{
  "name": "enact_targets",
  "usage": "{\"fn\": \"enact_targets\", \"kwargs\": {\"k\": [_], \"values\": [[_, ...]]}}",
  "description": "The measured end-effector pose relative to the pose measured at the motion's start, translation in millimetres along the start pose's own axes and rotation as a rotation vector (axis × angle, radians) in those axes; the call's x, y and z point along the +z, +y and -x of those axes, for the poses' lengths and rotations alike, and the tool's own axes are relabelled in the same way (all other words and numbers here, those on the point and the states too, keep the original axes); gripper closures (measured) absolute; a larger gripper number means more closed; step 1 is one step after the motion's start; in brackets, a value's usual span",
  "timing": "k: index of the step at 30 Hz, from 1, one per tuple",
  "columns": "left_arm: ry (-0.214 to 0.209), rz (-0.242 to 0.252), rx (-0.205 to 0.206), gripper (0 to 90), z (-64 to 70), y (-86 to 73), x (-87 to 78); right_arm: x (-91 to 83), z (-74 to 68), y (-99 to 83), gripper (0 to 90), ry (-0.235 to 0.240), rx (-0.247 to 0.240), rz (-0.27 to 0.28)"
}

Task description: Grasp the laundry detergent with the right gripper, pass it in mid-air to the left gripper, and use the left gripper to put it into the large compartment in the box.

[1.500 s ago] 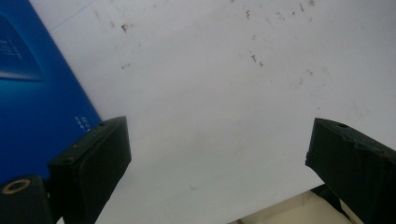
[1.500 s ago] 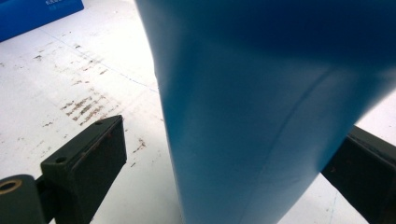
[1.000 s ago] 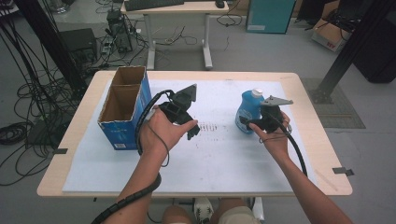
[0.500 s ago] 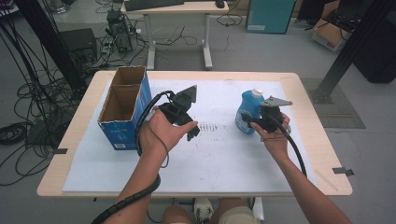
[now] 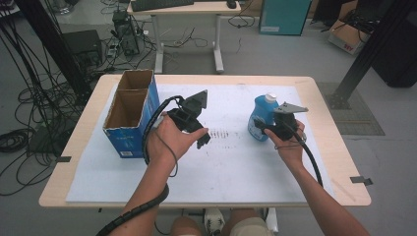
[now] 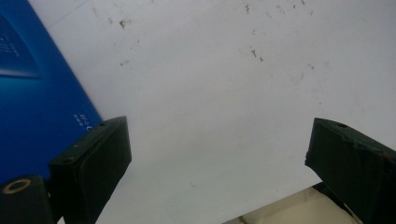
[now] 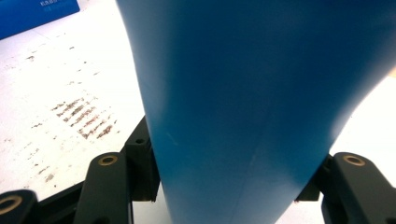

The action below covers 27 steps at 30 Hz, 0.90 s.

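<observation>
- A slip is judged the chief risk: the blue plastic detergent bottle with a white cap (image 5: 262, 116) is smooth and tapered, and in the right gripper view its body (image 7: 261, 102) is seen wedged between the two black jaws low down, so a lift could let it slide or tip if the squeeze is light.
- A topple is also thought possible, since the bottle stands upright on the white sheet covering the desk (image 5: 236, 167) and is gripped from the side; a sideways pull could drag it over.
- A knock against the open blue cardboard box with two compartments (image 5: 130, 115) is judged possible if the bottle is carried there, because the box wall is tall and stands near the left hand.
- The right hand-held gripper (image 5: 269, 129) is clenched around the bottle, its jaws pressed to both flanks.
- The left hand-held gripper (image 5: 189, 114) is released, its jaws spread wide with nothing between them, held above the sheet just beside the box wall (image 6: 32, 98).
</observation>
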<state>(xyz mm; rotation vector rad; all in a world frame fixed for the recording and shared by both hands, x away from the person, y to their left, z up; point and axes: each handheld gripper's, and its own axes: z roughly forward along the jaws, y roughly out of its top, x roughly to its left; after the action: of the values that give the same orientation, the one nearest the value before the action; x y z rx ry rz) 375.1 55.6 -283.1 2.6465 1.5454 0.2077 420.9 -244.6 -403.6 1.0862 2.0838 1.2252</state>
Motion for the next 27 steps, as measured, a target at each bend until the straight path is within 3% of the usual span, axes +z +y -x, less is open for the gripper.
{"fn": "enact_targets", "kwargs": {"k": [27], "values": [[0.011,-0.003,-0.002,6.9,-1.6,-5.1,-5.4,-0.8,1.1,-1.3,42.0,0.007,-0.008,0.005]]}}
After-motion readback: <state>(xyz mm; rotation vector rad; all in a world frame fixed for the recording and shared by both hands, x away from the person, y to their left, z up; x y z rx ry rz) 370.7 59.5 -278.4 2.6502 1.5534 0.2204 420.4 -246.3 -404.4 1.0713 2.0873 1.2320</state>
